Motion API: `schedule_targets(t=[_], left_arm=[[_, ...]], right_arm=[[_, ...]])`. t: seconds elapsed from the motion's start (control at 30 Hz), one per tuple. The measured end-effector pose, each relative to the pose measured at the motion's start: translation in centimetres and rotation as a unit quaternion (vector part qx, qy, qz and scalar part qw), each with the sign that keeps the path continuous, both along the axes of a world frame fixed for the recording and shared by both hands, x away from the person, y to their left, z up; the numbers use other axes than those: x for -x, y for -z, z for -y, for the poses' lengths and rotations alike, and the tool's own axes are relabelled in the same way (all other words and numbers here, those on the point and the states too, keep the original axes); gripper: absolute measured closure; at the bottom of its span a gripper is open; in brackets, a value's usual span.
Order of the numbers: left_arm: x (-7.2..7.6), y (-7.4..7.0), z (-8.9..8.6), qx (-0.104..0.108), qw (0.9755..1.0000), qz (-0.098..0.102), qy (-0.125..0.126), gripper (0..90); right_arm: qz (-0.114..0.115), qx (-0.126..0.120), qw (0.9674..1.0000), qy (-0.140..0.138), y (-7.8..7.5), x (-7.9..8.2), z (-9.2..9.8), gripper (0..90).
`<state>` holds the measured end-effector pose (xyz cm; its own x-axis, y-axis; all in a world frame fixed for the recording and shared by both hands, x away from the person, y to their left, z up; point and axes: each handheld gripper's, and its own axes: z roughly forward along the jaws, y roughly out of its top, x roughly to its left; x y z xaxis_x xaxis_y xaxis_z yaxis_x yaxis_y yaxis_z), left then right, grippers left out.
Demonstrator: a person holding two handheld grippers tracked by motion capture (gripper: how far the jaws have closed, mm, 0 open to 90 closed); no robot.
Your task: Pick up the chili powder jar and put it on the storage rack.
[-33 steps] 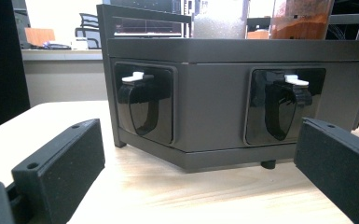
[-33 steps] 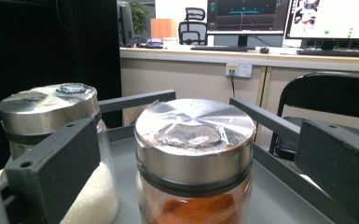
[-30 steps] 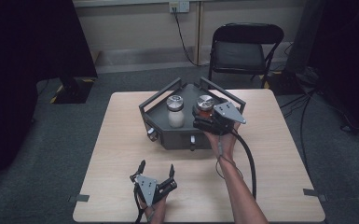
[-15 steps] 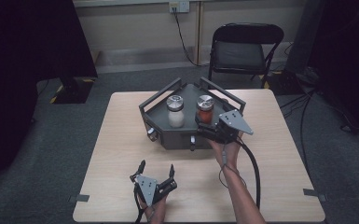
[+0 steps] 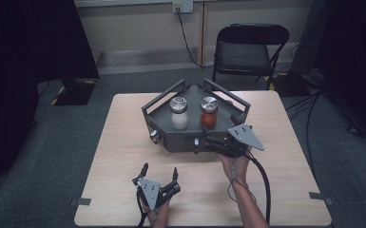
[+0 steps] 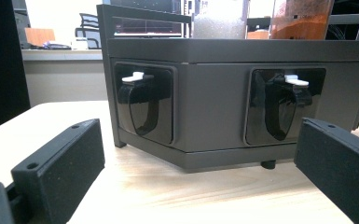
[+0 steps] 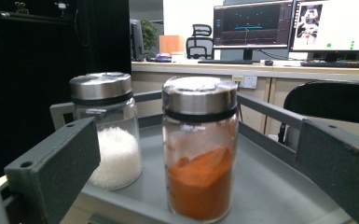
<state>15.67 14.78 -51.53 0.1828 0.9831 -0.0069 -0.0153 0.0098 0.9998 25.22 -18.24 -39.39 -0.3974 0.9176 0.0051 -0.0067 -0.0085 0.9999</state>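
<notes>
Presently the right gripper is hovering at the near edge of a dark grey tray rack, its jaws standing apart and closing on nothing. Just ahead of those jaws, in the right gripper view, a glass jar of orange powder is standing upright on the rack's top shelf, framed between the two jaws but apart from both. Beside it, toward that gripper's left jaw and slightly farther back, a jar of white grains is also standing upright; both are wearing metal lids. From above, the orange jar and the white jar are sitting side by side, near each other without touching. The left gripper is resting low over the wooden table, well apart from the rack's front wall, jaws spread wide and holding nothing. Ahead of it, in the left gripper view, the rack's front face is showing two black recessed latches, each topped with a white tab.
</notes>
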Motion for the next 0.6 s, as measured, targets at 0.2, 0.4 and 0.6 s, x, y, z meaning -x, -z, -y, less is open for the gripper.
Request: schedule_targets(t=[0.2, 0.4, 0.6], left_arm=[[0.0, 0.0, 0.0, 0.0, 1.0, 0.0, 0.0, 1.3], [0.0, 0.0, 0.0, 0.0, 1.0, 0.0, 0.0, 1.3], [0.0, 0.0, 0.0, 0.0, 1.0, 0.0, 0.0, 1.3]], right_arm=[[0.003, -0.007, 1.0, -0.003, 1.2, 1.2, 0.2, 0.0], [0.009, -0.006, 0.9999, -0.007, 2.0, 2.3, 0.3, 0.0], [0.012, -0.002, 0.9999, -0.008, 2.7, 3.2, 0.4, 0.0]])
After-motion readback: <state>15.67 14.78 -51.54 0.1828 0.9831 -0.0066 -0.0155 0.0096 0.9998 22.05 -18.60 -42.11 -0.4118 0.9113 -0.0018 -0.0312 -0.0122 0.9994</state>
